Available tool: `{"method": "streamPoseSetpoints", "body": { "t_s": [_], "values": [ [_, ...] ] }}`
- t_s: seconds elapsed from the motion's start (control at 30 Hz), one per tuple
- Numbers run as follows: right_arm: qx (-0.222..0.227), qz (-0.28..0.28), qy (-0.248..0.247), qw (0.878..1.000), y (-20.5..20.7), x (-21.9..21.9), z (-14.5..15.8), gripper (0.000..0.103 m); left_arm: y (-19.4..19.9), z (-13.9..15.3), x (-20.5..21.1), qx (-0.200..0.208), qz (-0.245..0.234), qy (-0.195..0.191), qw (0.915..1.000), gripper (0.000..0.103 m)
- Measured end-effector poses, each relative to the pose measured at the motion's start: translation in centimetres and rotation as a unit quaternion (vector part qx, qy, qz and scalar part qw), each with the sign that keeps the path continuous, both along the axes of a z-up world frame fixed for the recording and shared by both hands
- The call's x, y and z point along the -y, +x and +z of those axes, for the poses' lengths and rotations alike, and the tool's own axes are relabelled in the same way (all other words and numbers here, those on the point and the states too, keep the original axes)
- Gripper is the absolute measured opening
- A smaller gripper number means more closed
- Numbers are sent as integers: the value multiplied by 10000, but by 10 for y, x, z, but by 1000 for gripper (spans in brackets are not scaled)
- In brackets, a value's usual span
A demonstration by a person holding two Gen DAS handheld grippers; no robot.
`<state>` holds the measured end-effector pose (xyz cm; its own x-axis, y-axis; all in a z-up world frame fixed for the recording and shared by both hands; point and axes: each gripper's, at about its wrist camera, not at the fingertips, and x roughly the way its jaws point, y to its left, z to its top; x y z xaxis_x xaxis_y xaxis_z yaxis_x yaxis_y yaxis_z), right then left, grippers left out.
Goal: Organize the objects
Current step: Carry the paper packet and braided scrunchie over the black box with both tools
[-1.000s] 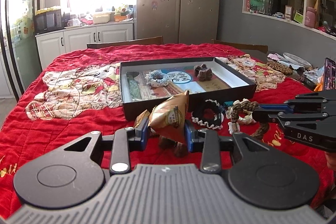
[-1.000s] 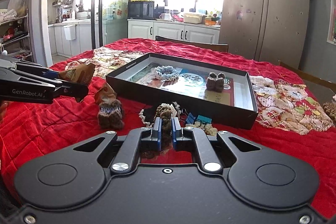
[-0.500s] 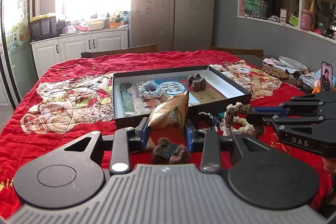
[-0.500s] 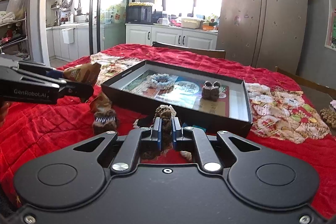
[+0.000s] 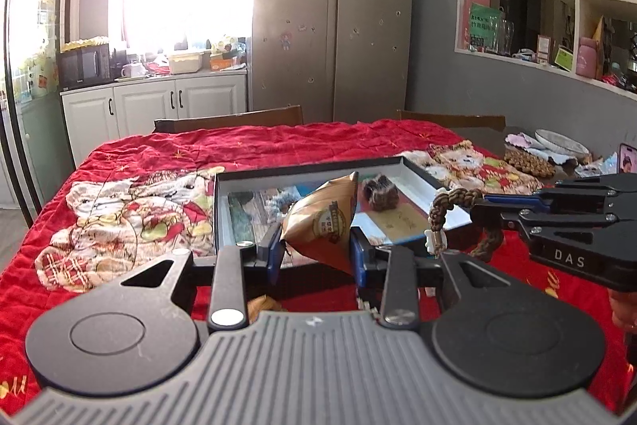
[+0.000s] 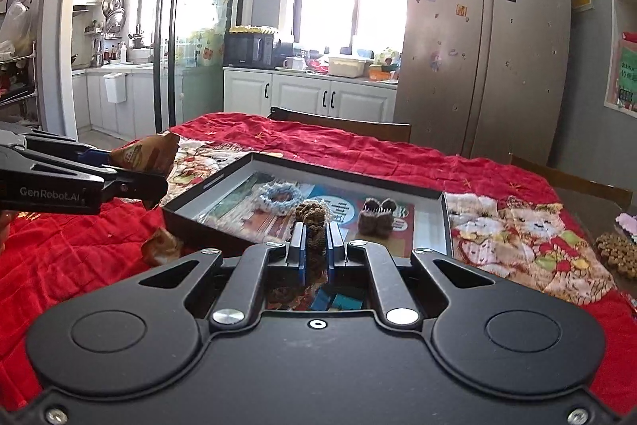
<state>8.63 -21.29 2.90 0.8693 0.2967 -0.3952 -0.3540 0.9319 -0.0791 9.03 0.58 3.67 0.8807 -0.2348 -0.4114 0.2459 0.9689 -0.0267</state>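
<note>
My left gripper (image 5: 317, 249) is shut on a brown and gold snack packet (image 5: 322, 222), held in the air just before the near wall of the black tray (image 5: 217, 210). To its right my right gripper (image 5: 487, 212) is shut on a brown braided hair tie (image 5: 448, 200) that hangs from its tips. In the right wrist view the hair tie (image 6: 312, 216) sits between the closed pads of the right gripper (image 6: 316, 239), over the tray (image 6: 350, 182). The left gripper (image 6: 153, 180) with the packet (image 6: 145, 156) shows at the left. A blue scrunchie (image 6: 280, 196) and a brown claw clip (image 6: 380, 216) lie in the tray.
A red patterned cloth (image 5: 131, 162) covers the table. Another snack packet (image 6: 161, 251) and blue clips (image 6: 338, 301) lie on it near the tray. At the right edge are a beaded mat (image 5: 527, 162), a plate (image 5: 561, 144) and a phone (image 5: 627, 160). Chair backs (image 5: 229, 120) stand behind.
Both grippers have risen with their loads and come closer to the tray. The loose hair ties and clip on the cloth have slipped below the grippers' bodies.
</note>
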Motion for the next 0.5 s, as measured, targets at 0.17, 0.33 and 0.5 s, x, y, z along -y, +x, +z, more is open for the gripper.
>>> {"method": "streamPoseSetpoints", "body": {
  "t_s": [0.17, 0.33, 0.5],
  "values": [
    [55, -4, -35, 10000, 16, -5, 5, 9, 12, 4, 0, 24, -7, -25, 10000, 38],
    [110, -72, 10, 9999, 39, -9, 12, 9, 33, 4, 0, -46, 59, -78, 9999, 38],
    [110, -191, 35, 9998, 67, -14, 16, 9, 55, 5, 4, -59, 149, -54, 9999, 38]
  ]
}}
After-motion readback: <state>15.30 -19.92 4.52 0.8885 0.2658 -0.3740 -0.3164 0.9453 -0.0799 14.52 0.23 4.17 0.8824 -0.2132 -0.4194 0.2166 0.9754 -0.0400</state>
